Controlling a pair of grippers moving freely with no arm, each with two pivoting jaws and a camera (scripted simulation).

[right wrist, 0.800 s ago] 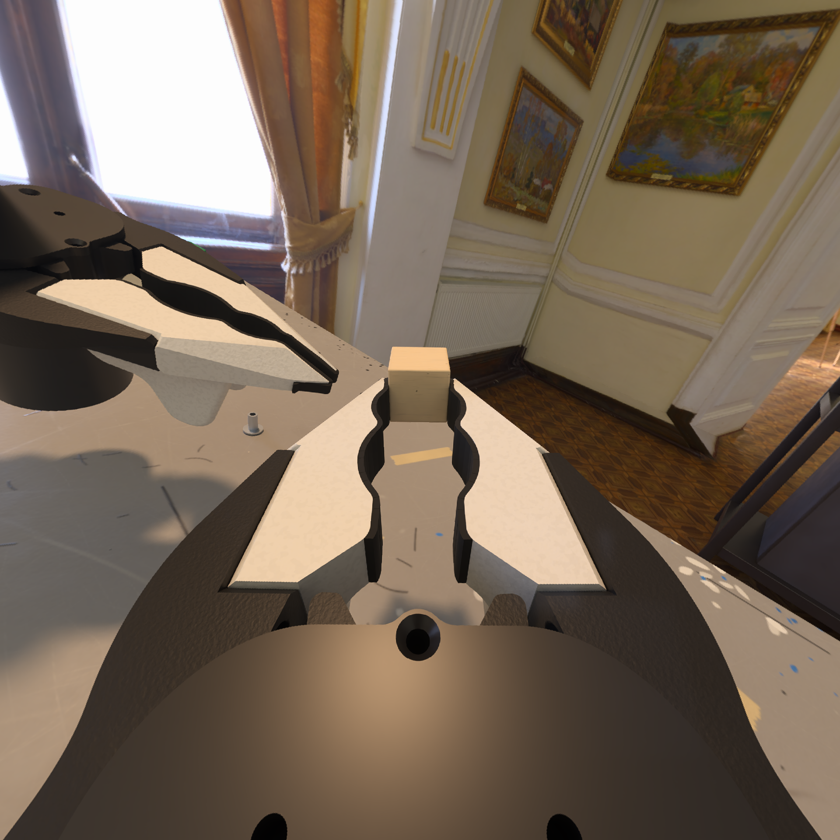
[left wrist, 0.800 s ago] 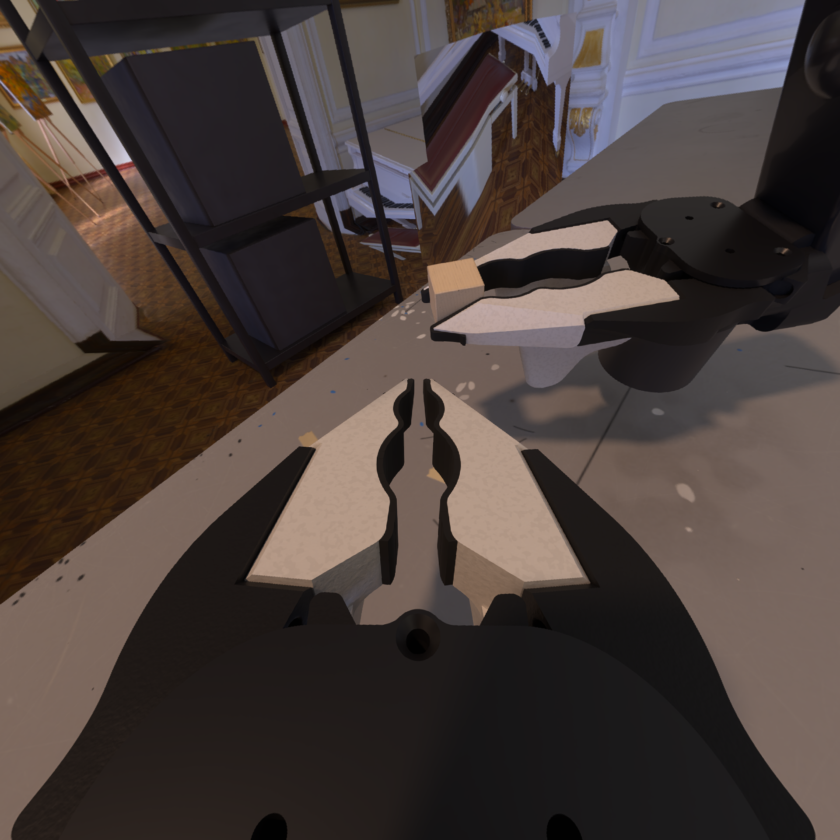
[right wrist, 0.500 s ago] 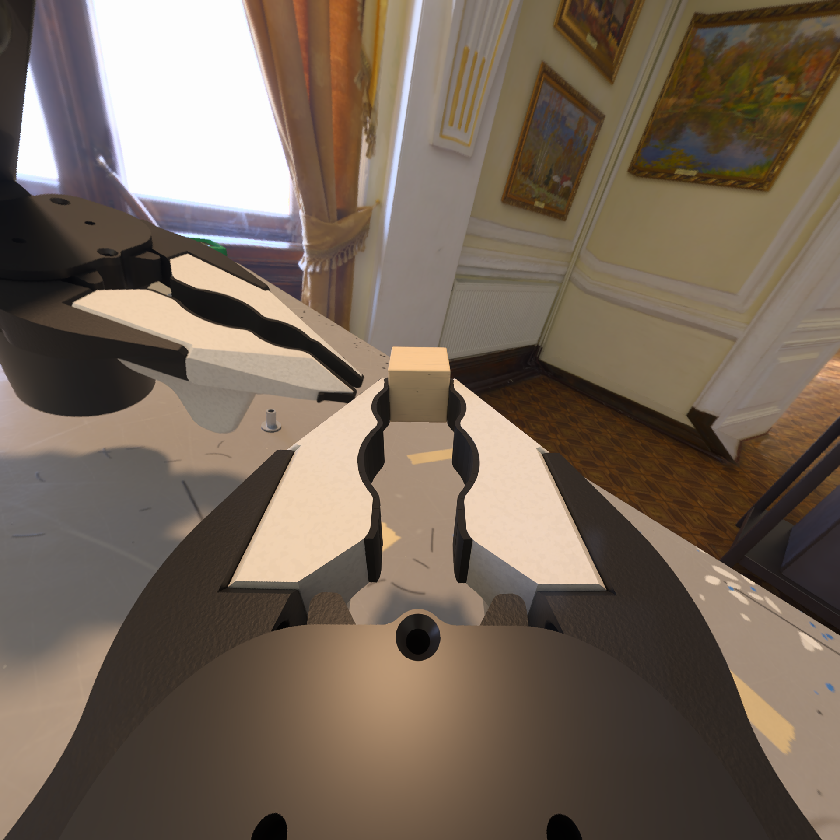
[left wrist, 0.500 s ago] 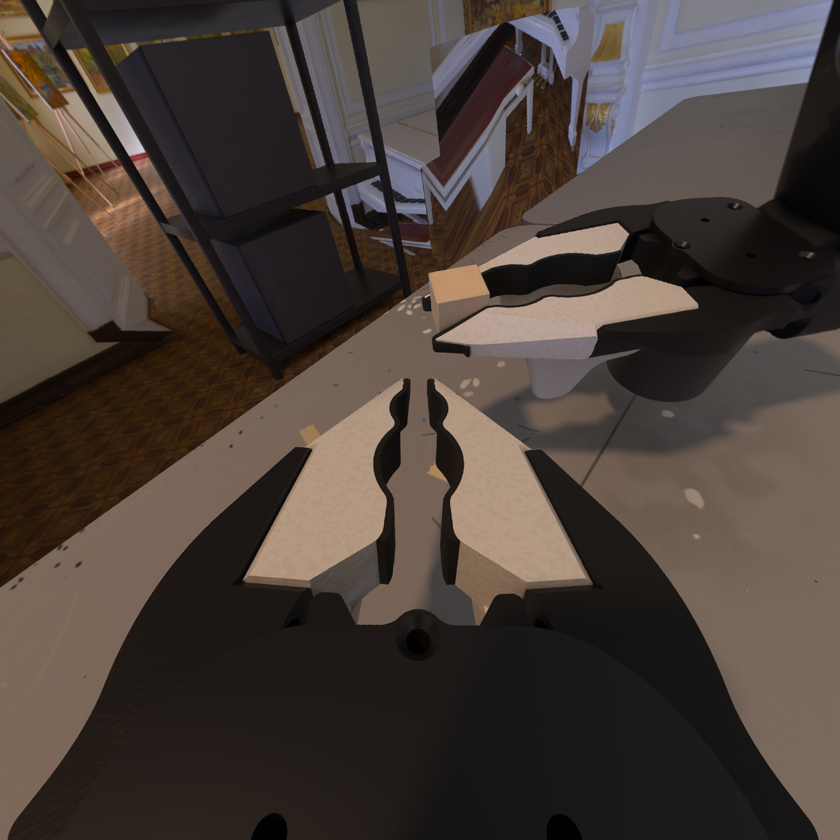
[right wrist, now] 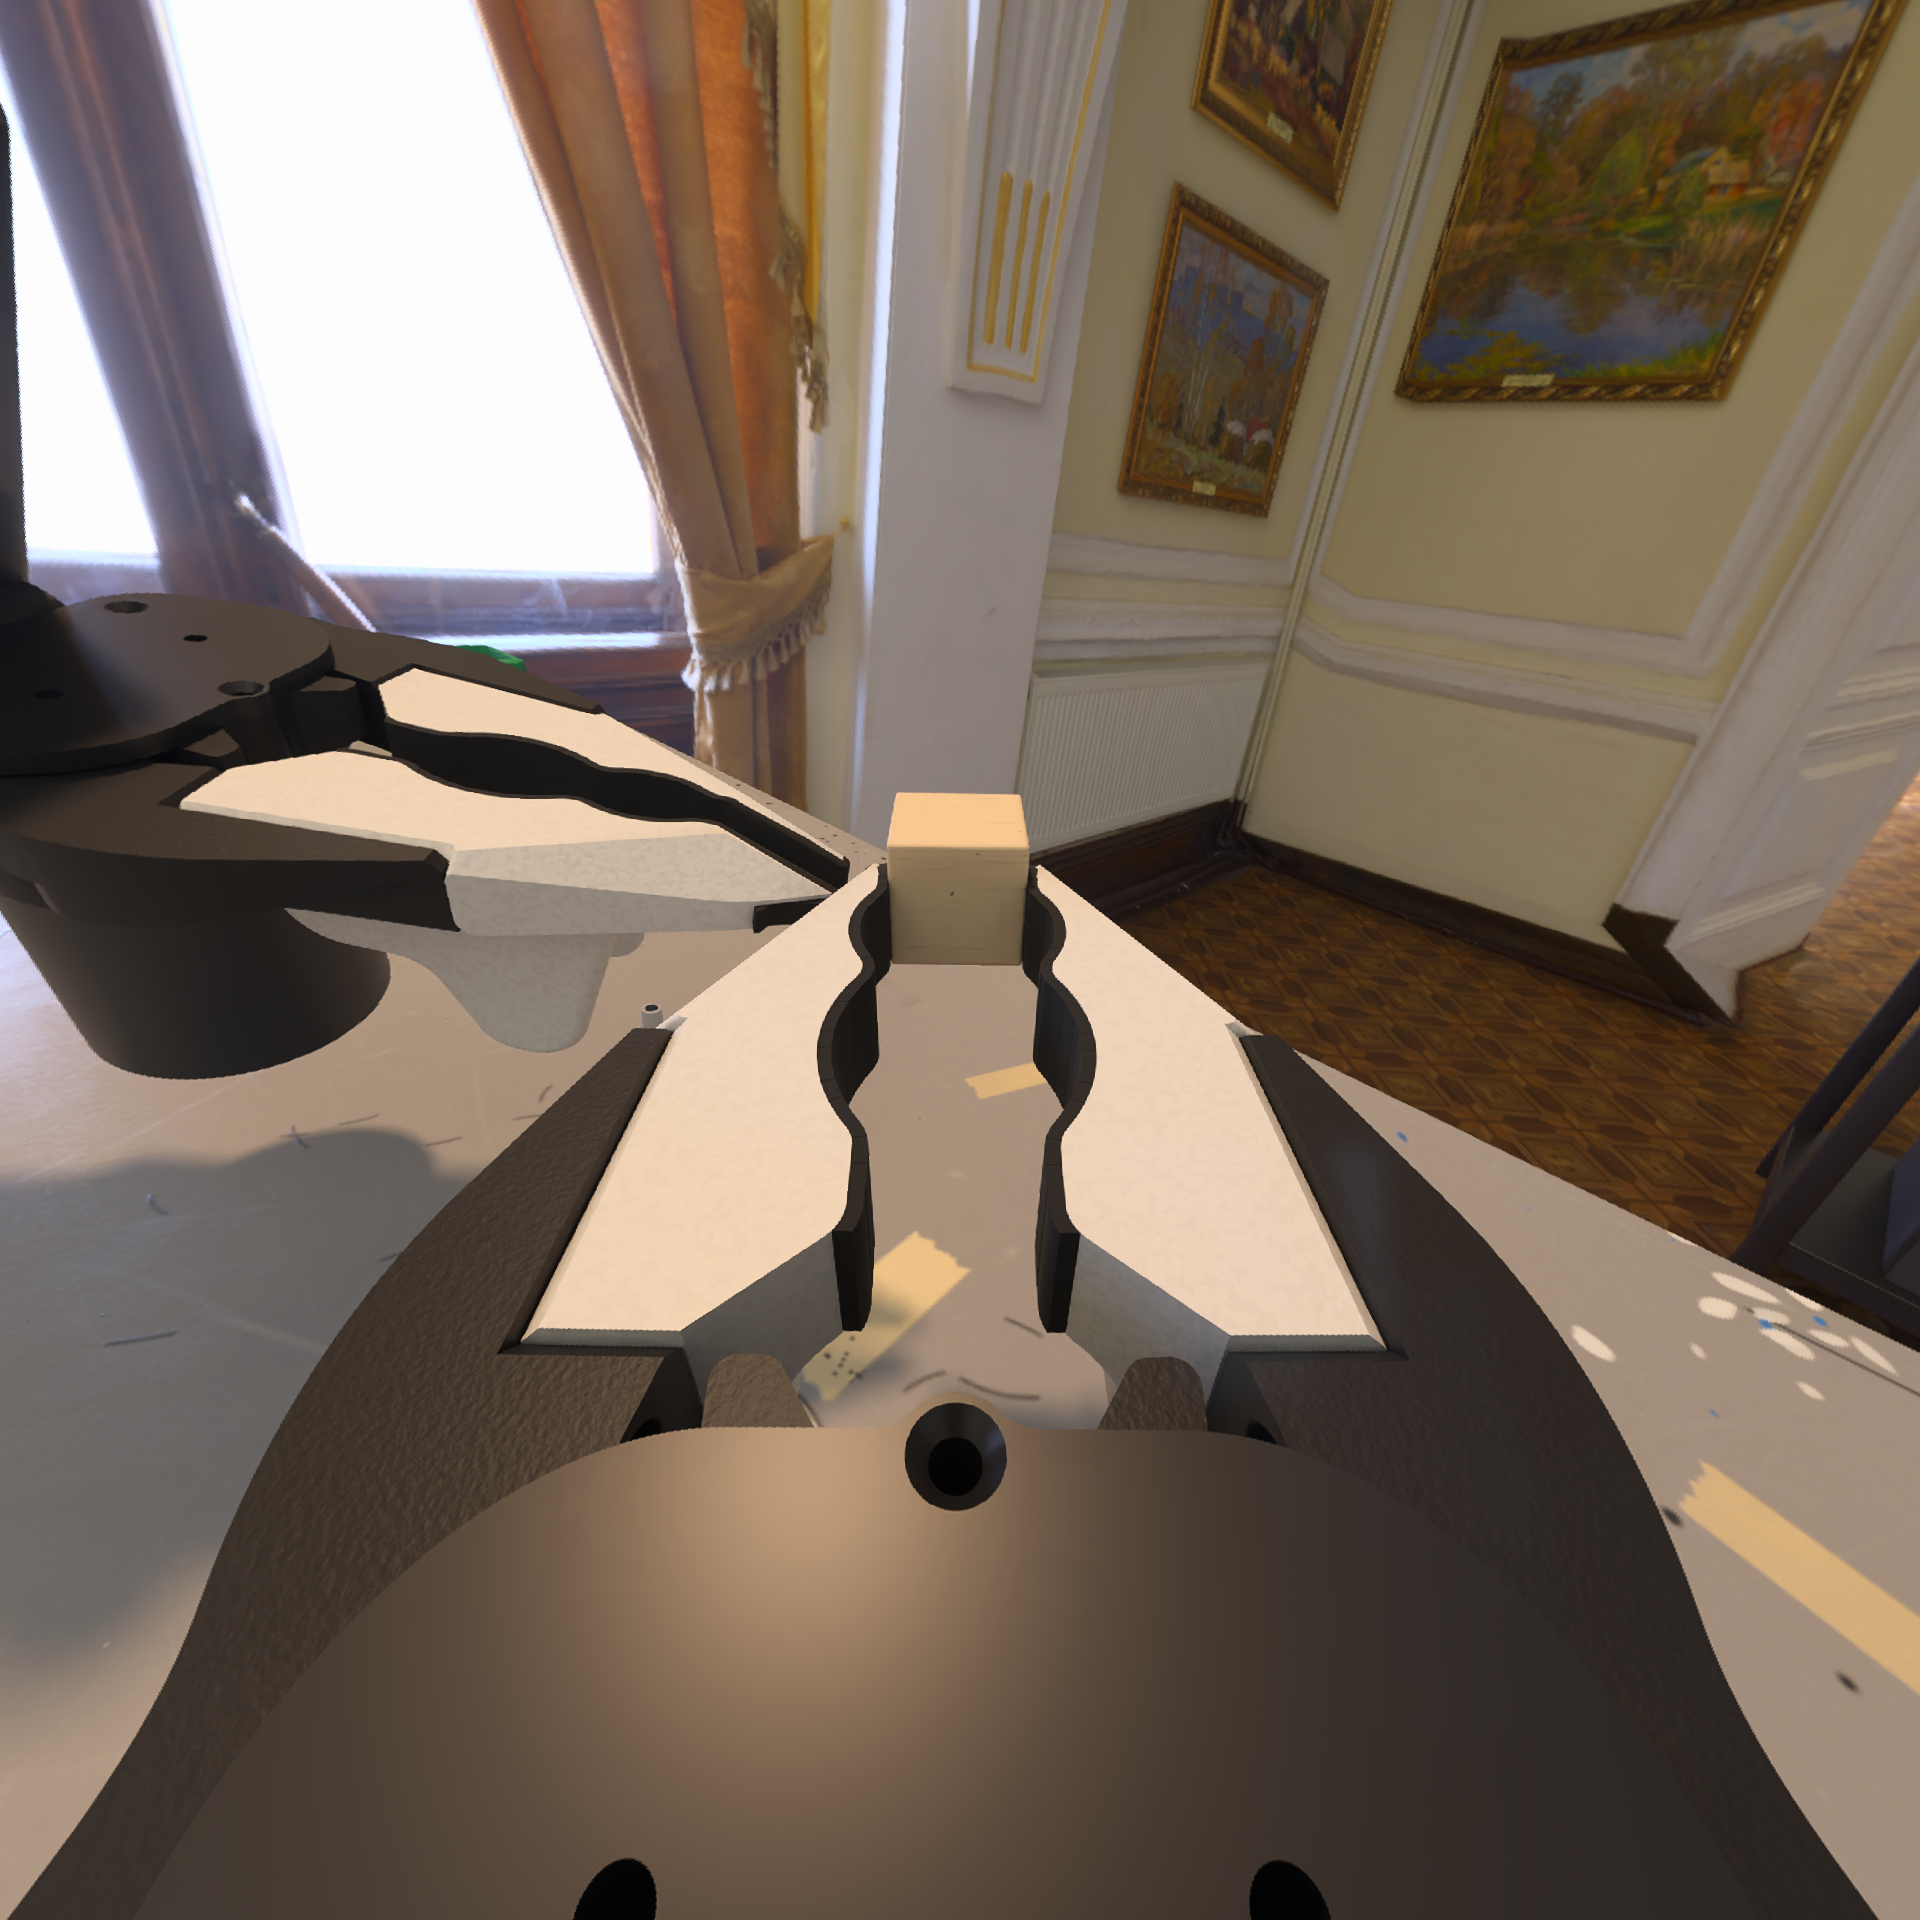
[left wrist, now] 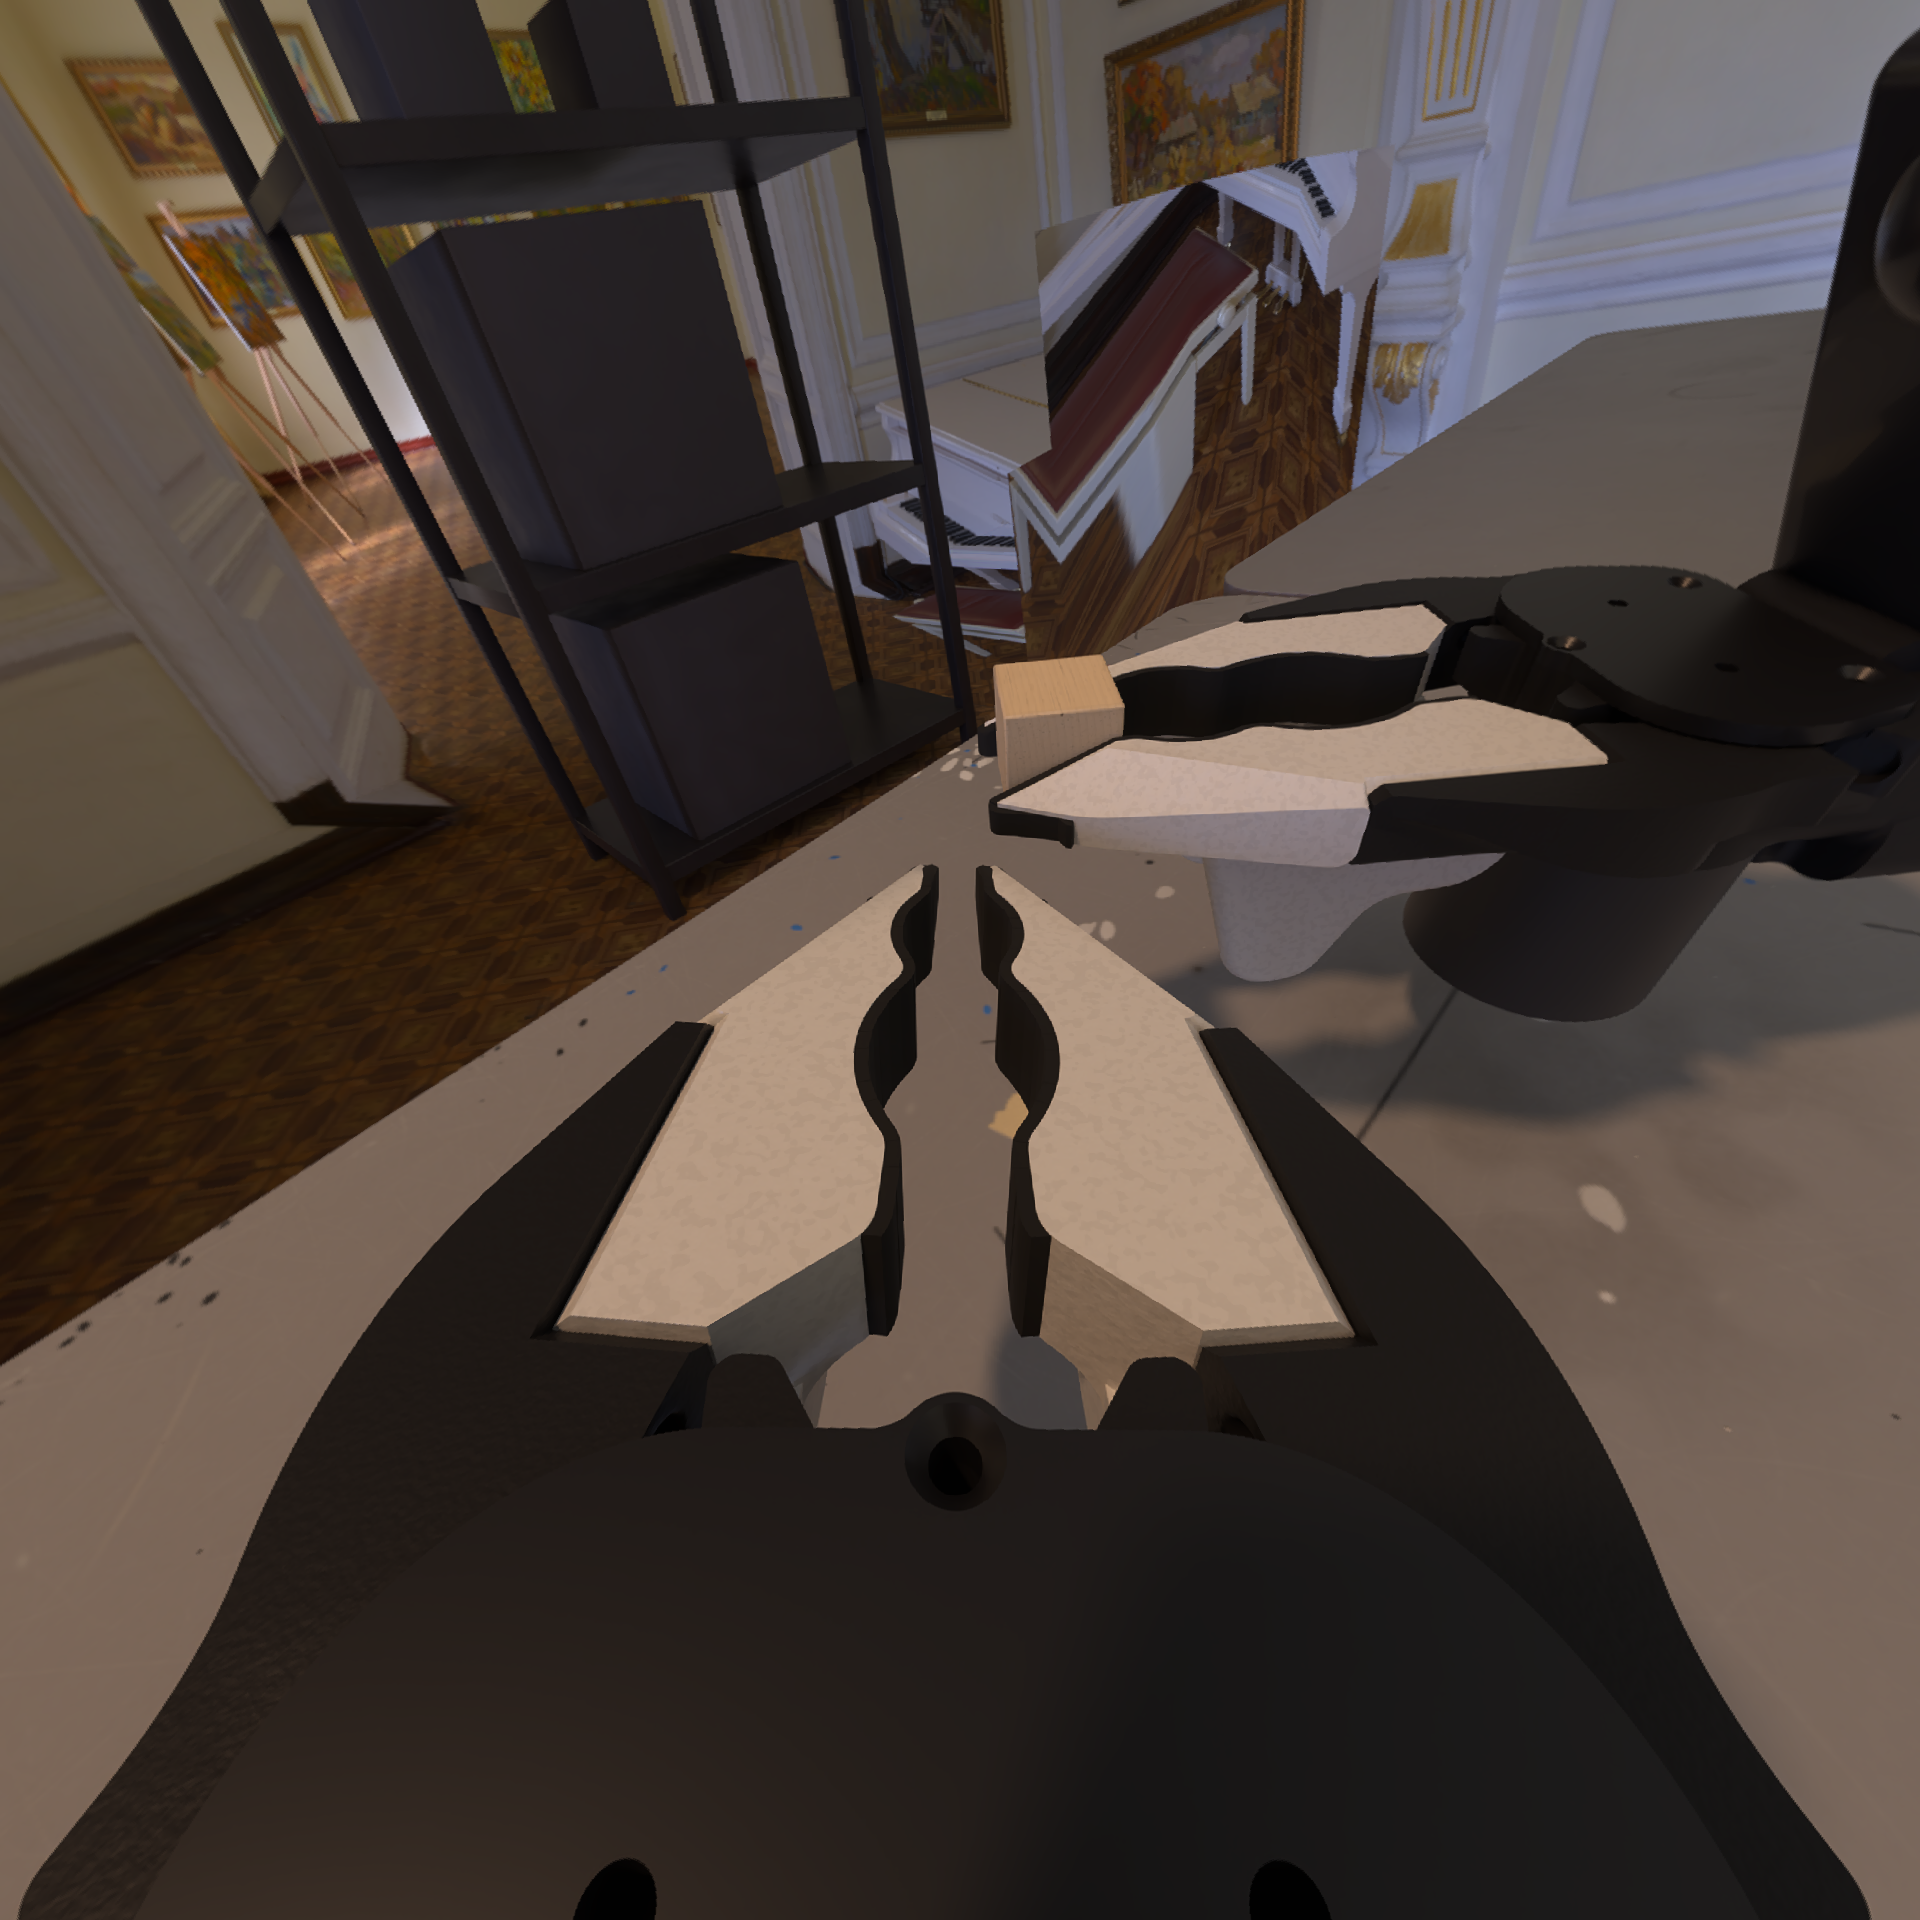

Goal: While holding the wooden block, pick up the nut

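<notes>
My right gripper point(right wrist: 956, 883) is shut on a pale wooden block point(right wrist: 956, 894) at its fingertips and holds it above the grey table point(right wrist: 260, 1351). In the left wrist view the right gripper point(left wrist: 1013, 774) and the block point(left wrist: 1055, 717) are ahead and to the right. My left gripper point(left wrist: 956, 878) is shut down to a narrow slit with nothing between its fingers. In the right wrist view the left gripper point(right wrist: 816, 888) hovers with its tips just left of the block. The nut point(right wrist: 651, 1010), small and grey, stands on the table under the left gripper's fingers. It does not show in the left wrist view.
The table's edge point(left wrist: 520, 1049) runs diagonally close ahead of the left gripper, with wooden floor beyond. A black shelf unit point(left wrist: 623, 416) stands past that edge. Tape strips point(right wrist: 1003, 1081) lie on the table under the right gripper.
The two grippers have come closer together, and the left gripper's tips now almost meet the block. The nut has stayed on the table. Both jaws are unchanged.
</notes>
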